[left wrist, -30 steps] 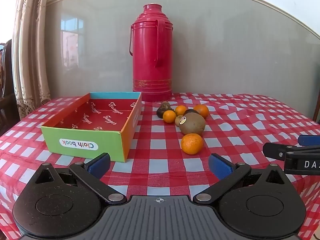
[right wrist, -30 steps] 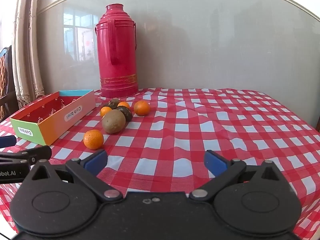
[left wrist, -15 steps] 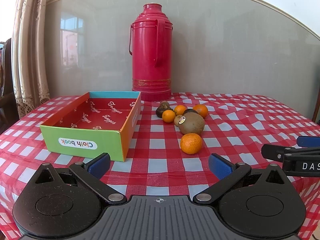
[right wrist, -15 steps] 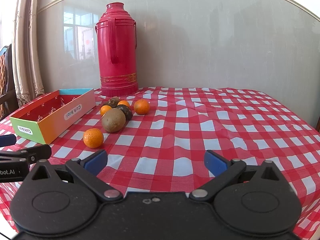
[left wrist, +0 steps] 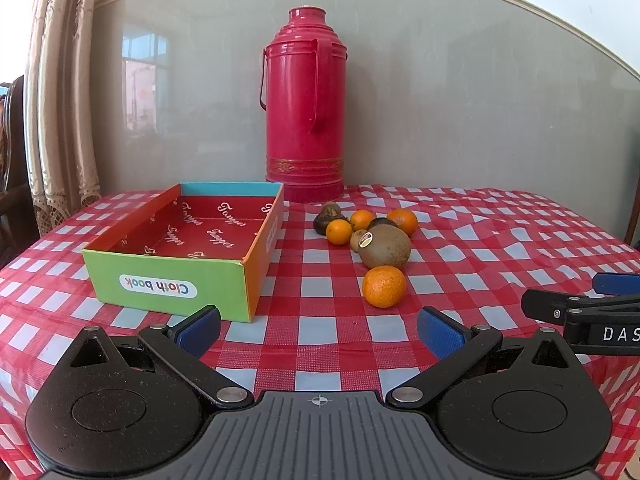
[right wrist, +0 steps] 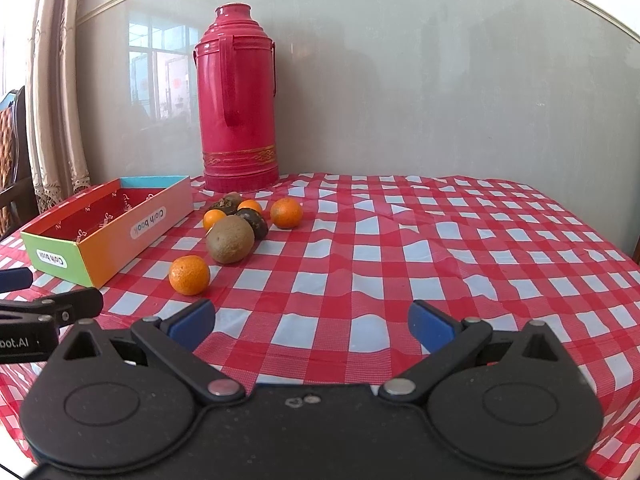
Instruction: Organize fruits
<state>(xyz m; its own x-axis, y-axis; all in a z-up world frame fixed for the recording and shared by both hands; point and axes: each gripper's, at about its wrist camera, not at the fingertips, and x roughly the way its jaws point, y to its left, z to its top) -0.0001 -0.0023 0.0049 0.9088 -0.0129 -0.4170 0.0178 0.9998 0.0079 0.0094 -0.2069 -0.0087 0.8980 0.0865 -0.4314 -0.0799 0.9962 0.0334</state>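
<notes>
Left gripper [left wrist: 318, 326] wide, oranges [left wrist: 384, 286] beside box [left wrist: 176, 276]

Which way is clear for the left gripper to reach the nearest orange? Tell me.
Probably yes, straight ahead: the left gripper is open, and only bare checked tablecloth lies before the nearest orange, which sits apart from the box and kiwi.

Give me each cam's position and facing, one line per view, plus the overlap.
Left wrist: on the left gripper, low over the table's near edge, facing the Cloth book box, red thermos and fruit cluster; right gripper pokes in from the right.
Right wrist: on the right gripper, further right, facing the same wall; left gripper shows at left.
Shared: box, thermos, kiwi, nearest mandarin, checked tablecloth.
</notes>
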